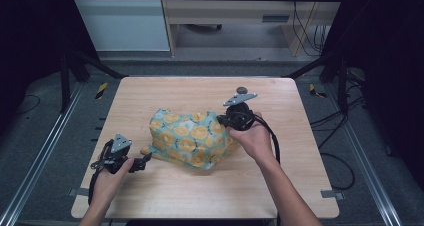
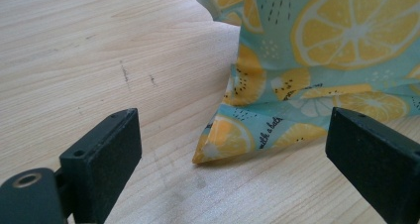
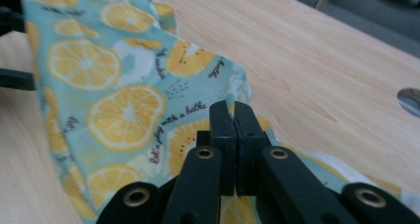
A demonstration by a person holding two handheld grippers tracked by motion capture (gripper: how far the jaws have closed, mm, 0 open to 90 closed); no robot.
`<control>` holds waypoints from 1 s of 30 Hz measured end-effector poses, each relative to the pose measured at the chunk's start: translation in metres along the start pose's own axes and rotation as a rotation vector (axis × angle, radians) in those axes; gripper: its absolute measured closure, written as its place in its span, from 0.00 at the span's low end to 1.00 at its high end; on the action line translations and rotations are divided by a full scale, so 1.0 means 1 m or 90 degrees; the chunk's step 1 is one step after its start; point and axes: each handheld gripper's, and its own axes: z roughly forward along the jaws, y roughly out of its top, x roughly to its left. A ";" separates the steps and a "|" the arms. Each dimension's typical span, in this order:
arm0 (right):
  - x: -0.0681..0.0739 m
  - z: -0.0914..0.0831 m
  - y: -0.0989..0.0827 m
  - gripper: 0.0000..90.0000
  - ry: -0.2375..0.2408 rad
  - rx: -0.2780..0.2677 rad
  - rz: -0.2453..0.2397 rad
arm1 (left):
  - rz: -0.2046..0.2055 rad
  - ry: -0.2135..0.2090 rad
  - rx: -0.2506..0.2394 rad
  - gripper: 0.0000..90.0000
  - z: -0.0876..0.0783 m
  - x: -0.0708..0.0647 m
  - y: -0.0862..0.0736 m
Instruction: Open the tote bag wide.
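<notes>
Right gripper view, right tool (image 3: 233, 112) pinching lemon cloth (image 3: 114, 85) edge, jaws closed.

In the right gripper view, the right claw (image 3: 234, 120) is seen with its two black jaws pressed together, an edge of the lemon-print cloth (image 3: 114, 90) pinched between their tips. The cloth is turquoise, printed with yellow lemon slices and small black lettering, and is spread to the left of the jaws and beneath them. The pale wooden worktop (image 3: 317, 60) is seen behind and to the right. A small shiny object (image 3: 410, 99) is cut off at the right edge.
</notes>
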 end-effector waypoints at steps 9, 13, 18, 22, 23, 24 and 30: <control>0.038 -0.034 -0.011 0.99 0.049 -0.078 -0.056 | -0.010 0.006 -0.020 0.08 -0.007 0.003 0.003; 0.050 -0.043 -0.019 0.99 0.063 -0.094 -0.073 | -0.018 0.004 -0.022 0.09 -0.010 0.004 0.003; 0.067 -0.049 -0.038 0.99 0.088 -0.099 -0.087 | -0.031 0.007 -0.046 0.12 -0.020 0.006 0.009; 0.077 -0.048 -0.052 0.99 0.106 -0.096 -0.094 | -0.034 0.005 -0.061 0.13 -0.030 0.005 0.016; 0.079 -0.048 -0.056 0.99 0.109 -0.092 -0.095 | -0.033 0.006 -0.066 0.13 -0.032 0.004 0.018; 0.079 -0.048 -0.056 0.99 0.109 -0.092 -0.095 | -0.033 0.006 -0.066 0.14 -0.032 0.004 0.018; 0.083 -0.044 -0.083 0.99 0.134 -0.072 -0.088 | -0.009 -0.008 -0.088 0.14 -0.038 -0.007 0.043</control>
